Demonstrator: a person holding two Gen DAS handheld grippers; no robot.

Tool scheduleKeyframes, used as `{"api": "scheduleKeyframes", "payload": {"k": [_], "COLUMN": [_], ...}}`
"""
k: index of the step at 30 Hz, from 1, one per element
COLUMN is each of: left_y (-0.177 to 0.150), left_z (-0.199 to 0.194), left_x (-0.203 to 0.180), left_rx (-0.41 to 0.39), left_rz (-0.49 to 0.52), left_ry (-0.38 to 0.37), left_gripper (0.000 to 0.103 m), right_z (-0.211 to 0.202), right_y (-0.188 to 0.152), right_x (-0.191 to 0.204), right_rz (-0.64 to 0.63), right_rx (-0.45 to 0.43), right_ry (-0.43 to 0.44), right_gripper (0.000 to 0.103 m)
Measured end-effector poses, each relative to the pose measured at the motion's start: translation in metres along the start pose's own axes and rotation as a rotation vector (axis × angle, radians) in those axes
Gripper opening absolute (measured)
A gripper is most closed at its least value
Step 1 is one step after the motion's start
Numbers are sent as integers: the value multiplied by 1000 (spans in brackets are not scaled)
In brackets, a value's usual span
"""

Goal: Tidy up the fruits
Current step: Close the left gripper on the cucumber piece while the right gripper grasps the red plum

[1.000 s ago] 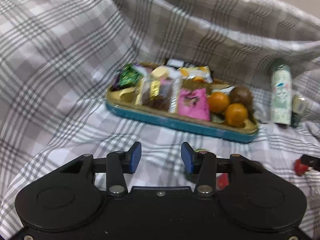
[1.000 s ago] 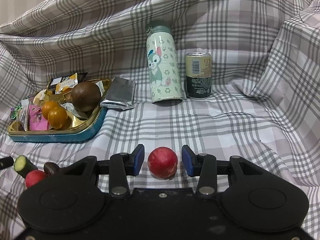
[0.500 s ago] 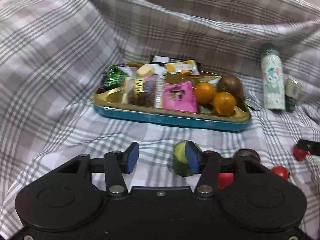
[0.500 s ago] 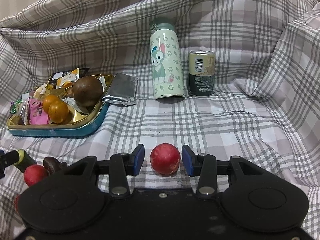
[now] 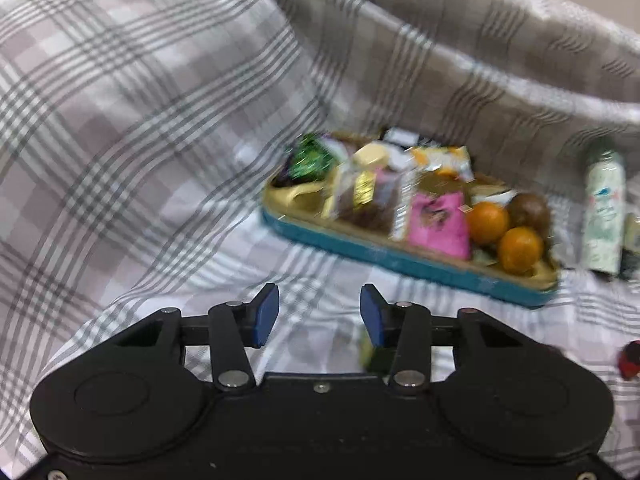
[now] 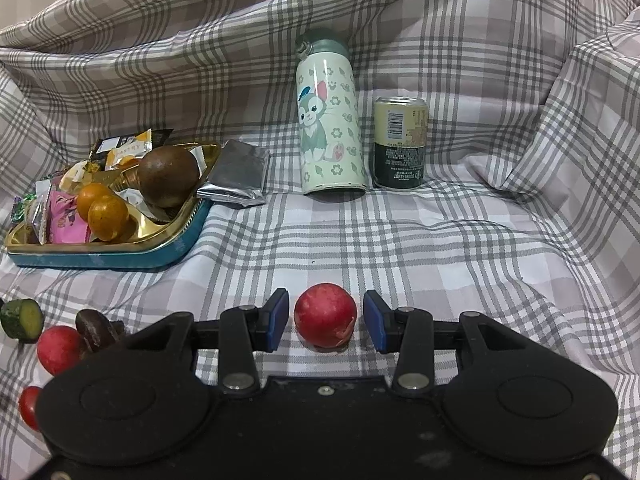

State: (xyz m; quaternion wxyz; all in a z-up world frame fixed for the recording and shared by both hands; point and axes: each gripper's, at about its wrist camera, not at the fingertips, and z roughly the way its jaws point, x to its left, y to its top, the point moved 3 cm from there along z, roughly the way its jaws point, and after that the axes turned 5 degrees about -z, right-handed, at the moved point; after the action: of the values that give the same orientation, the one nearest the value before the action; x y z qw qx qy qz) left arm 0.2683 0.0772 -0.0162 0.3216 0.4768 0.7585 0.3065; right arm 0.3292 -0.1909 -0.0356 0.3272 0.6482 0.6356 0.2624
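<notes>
My right claw [image 6: 325,318] sits spread on the checked cloth [image 6: 400,240], a red fruit [image 6: 325,321] lying between its blue pads [image 6: 278,320] with a gap on either side, not yet pinched. My left claw [image 5: 319,316] is also spread and holds nothing; its view is blurred, with a green cucumber piece [image 5: 366,350] half hidden just behind its right finger. Far left lies the tray [image 6: 120,258], crowded with sweet wrappers, two oranges [image 6: 108,212] and a brown fruit [image 6: 169,178]. More loose fruit waits near left: the cucumber piece, a dark fruit [image 6: 94,326] and two more red ones [image 6: 60,350]. A cartoon bottle [image 6: 330,120] and a can [image 6: 401,142] stand at the far side. As I judge it, the round fruit could roll off the soft, rumpled cloth if one pad touches first, or squirt forward from a squeeze off its middle; the tray's fruit corner is nearly full, so a careless drop could knock an orange out.
</notes>
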Motion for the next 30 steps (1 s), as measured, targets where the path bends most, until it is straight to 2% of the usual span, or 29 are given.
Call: {"api": "scheduleKeyframes", "payload": {"k": [3, 7, 13, 16, 30], "left_y": [-2, -9, -13, -14, -22], "left_z": [-7, -2, 4, 9, 18], "left_x": [-10, -26, -31, -29, -31], "left_rx": [-22, 19, 41, 60, 105], "left_rz": [49, 120, 139, 133, 159], "left_ry": [-53, -97, -98, -85, -68], "left_gripper": [52, 53, 54, 54, 54], "right_z": [2, 3, 8, 11, 5], "right_y": [0, 0, -2, -4, -4], "right_x": [2, 3, 4, 5, 8], "right_rz": [-5, -9, -18, -33, -32], "right_rx": [3, 1, 24, 43, 40], "right_ry": [-2, -14, -32, -45, -18], "right_gripper": [44, 44, 44, 37, 37]}}
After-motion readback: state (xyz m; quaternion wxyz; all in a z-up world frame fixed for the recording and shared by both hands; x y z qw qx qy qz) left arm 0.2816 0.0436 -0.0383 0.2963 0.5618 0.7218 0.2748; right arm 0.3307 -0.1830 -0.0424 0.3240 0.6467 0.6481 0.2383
